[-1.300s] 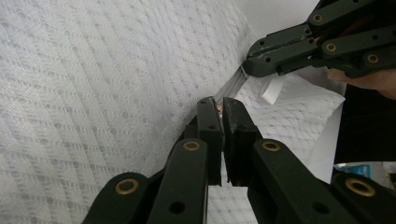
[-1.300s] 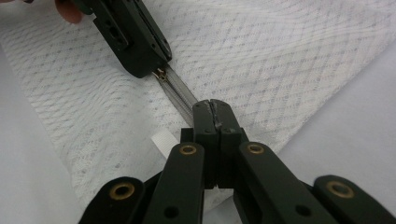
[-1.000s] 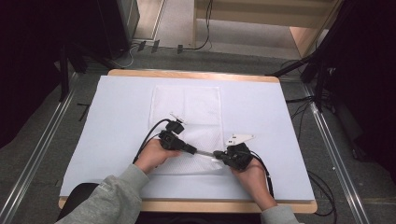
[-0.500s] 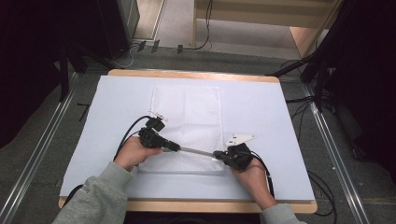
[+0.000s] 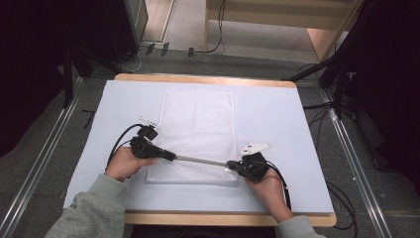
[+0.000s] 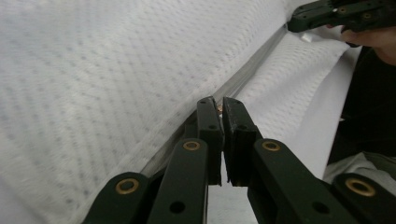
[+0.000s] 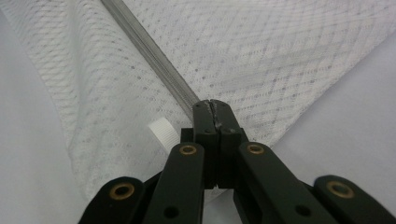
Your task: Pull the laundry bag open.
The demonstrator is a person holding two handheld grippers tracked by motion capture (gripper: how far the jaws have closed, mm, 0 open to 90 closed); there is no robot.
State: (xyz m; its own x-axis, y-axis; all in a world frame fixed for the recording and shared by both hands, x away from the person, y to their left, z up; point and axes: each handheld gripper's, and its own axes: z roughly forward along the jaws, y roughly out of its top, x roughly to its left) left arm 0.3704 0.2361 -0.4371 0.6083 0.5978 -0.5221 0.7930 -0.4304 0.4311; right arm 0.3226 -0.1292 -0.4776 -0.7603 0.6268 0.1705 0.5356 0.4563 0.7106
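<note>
White mesh zippered bag lies flat on the table, zipper near its front edge

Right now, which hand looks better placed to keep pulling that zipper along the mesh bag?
Probably the left. Its claw is clamped at the zipper, seemingly on the slider. The right claw pinches the bag's far end, steadying it.

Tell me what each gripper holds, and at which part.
Both hold the white mesh bag along its zipper. The left gripper pinches what looks like the zipper pull; the right gripper clamps the zipper's end near the bag's corner.
</note>
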